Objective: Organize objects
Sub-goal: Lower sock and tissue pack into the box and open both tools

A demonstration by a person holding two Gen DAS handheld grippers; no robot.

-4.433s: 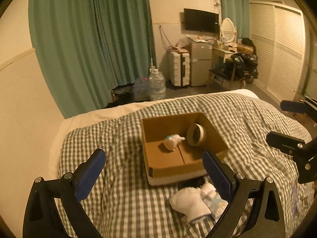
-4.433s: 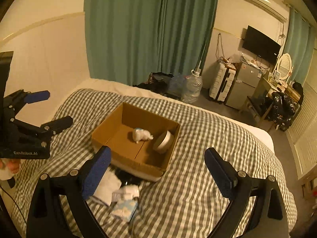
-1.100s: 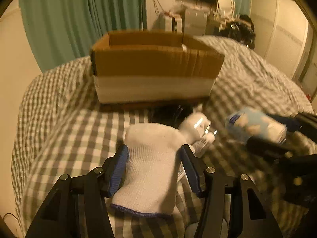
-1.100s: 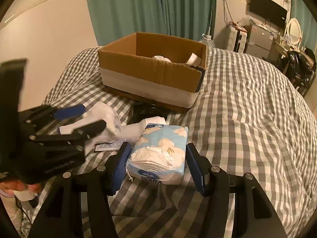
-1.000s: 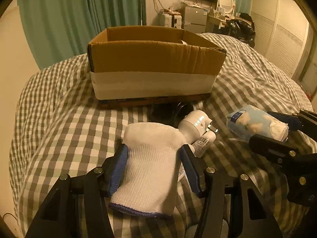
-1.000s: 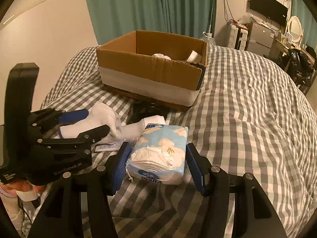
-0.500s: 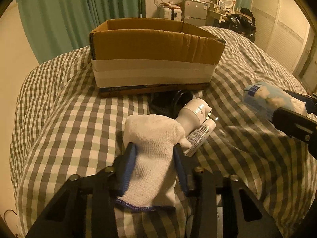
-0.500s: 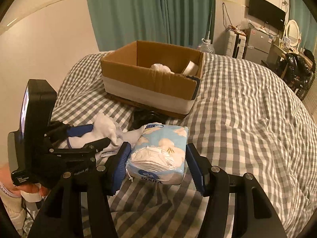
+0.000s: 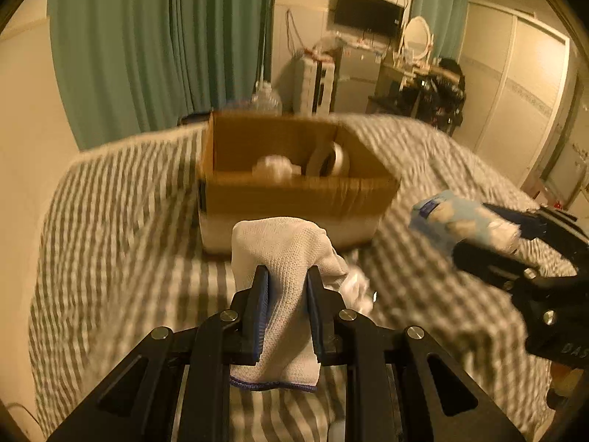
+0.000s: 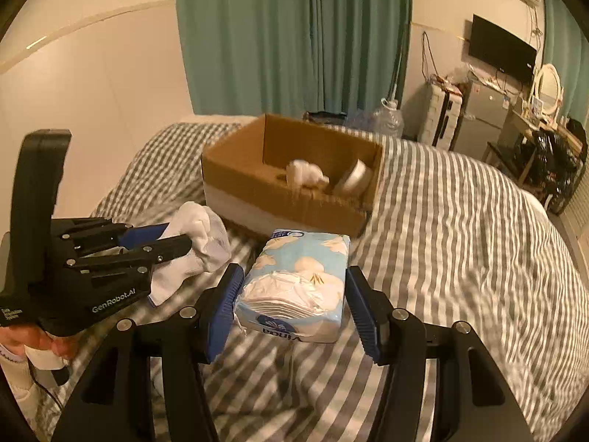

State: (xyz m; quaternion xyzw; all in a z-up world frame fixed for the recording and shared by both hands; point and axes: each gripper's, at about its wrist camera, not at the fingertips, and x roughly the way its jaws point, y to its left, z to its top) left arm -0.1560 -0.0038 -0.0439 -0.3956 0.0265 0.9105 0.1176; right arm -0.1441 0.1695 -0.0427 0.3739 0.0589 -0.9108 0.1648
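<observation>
My left gripper [image 9: 286, 287] is shut on a white knitted sock [image 9: 283, 250] and holds it above the checked bed, in front of the open cardboard box [image 9: 294, 199]. The sock also shows in the right wrist view [image 10: 198, 235], pinched in the left gripper [image 10: 176, 239]. My right gripper [image 10: 294, 287] is shut on a light blue tissue pack [image 10: 298, 280], lifted off the bed, short of the box [image 10: 287, 199]. The pack shows at the right in the left wrist view [image 9: 464, 221]. Inside the box lie a white crumpled item [image 9: 274, 165] and a tape roll [image 9: 327, 156].
The grey checked bedspread [image 10: 460, 228] covers the bed. A small white item [image 9: 355, 287] lies on it under the sock. Green curtains [image 10: 294, 37] hang behind the box. A water jug [image 10: 386, 118], suitcase, small fridge [image 10: 478, 118] and desk stand beyond the bed.
Both grippers have risen off the bed with their loads. The left jaws closed tighter on the sock and lifted it. The box interior now shows from above.
</observation>
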